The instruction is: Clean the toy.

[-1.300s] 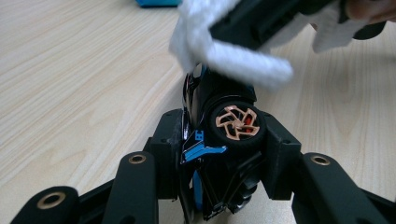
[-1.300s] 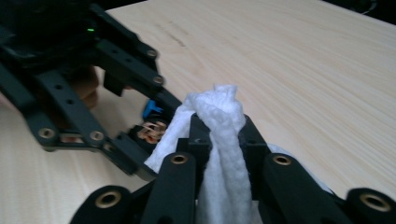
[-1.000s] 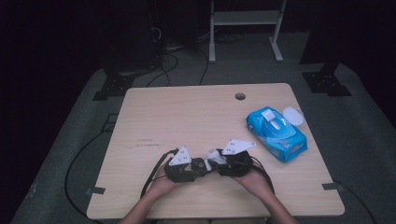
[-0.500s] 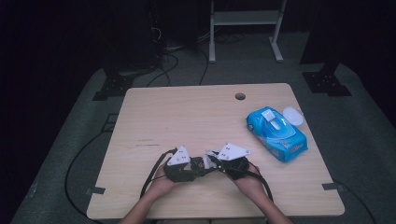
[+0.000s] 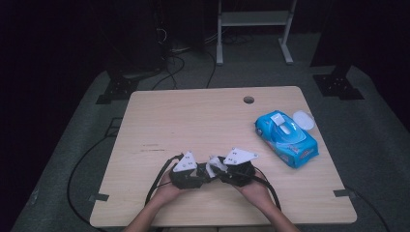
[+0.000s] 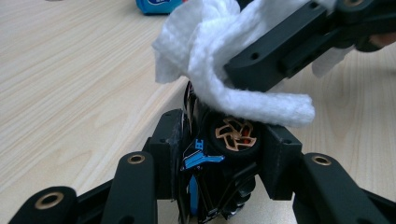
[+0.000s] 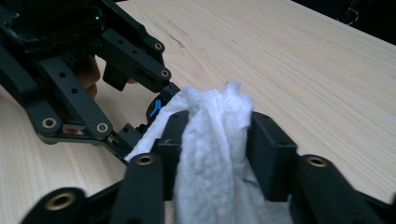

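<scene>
Near the desk's front edge, the left gripper clamps a small black toy car with a bronze wheel. The right gripper pinches a white wipe, draped against the car's top. A blue wipes pack lies near the right edge.
</scene>
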The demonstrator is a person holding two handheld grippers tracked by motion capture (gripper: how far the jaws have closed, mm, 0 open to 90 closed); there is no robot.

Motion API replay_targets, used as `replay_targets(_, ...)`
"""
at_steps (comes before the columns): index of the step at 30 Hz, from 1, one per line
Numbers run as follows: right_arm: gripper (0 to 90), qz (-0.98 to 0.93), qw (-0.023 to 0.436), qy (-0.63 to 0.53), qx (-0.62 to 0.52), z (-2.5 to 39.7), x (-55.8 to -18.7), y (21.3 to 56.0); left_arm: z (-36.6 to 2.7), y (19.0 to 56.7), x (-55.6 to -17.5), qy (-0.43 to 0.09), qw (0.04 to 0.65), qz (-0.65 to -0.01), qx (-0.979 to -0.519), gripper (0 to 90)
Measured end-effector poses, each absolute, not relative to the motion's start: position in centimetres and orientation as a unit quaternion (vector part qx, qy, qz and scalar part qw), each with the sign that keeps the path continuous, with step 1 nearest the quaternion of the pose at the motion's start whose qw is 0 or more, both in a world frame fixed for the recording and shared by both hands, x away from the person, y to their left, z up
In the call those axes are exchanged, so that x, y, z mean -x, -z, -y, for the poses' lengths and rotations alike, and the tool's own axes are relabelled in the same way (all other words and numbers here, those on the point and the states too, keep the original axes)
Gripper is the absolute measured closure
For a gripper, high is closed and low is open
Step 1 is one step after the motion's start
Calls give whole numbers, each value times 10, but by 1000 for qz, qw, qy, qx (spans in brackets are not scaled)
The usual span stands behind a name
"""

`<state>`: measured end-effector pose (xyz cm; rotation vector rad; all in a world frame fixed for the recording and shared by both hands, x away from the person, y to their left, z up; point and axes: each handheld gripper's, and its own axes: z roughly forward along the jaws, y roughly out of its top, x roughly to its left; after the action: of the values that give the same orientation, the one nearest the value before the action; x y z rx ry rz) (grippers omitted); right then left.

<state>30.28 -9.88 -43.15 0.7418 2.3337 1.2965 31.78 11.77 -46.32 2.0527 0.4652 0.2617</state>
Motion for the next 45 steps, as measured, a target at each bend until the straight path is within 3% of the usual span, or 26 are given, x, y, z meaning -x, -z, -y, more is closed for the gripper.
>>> replay_targets(4, 499, -831, 193, -453, -258, 103, -302, 425, -119, 463, -319, -108, 489, -191, -844, 557)
replay_targets(11, 494, -827, 170, -472, -253, 106, -300, 422, -119, 462, -318, -110, 489, -191, -844, 557)
replay_targets(13, 547, -833, 173, -466, -243, 99, -299, 425, -119, 462, -318, -110, 488, -188, -845, 561)
replay_targets(16, 729, -837, 187, -457, -235, 91, -298, 430, -119, 463, -318, -105, 486, -184, -848, 560)
replay_targets(19, 795, -834, 189, -459, -240, 92, -299, 432, -121, 464, -318, -105, 479, -183, -852, 544)
replay_targets(25, 822, -828, 190, -461, -258, 97, -302, 432, -122, 464, -318, -105, 481, -174, -853, 576)
replay_targets(29, 824, -822, 152, -483, -261, 86, -300, 434, -119, 464, -317, -106, 481, -165, -855, 587)
replay_targets(33, 824, -828, 167, -475, -245, 81, -299, 433, -120, 464, -315, -110, 478, -160, -857, 588)
replay_targets(36, 825, -823, 202, -458, -269, 96, -305, 433, -119, 464, -316, -108, 481, -161, -855, 588)
replay_targets(41, 825, -814, 170, -477, -283, 98, -306, 437, -118, 464, -316, -110, 480, -159, -855, 588)
replay_targets(42, 824, -817, 142, -494, -262, 88, -301, 437, -118, 464, -316, -109, 481, -161, -855, 588)
replay_targets(45, 824, -828, 148, -485, -241, 81, -296, 435, -119, 464, -316, -110, 480, -160, -856, 588)
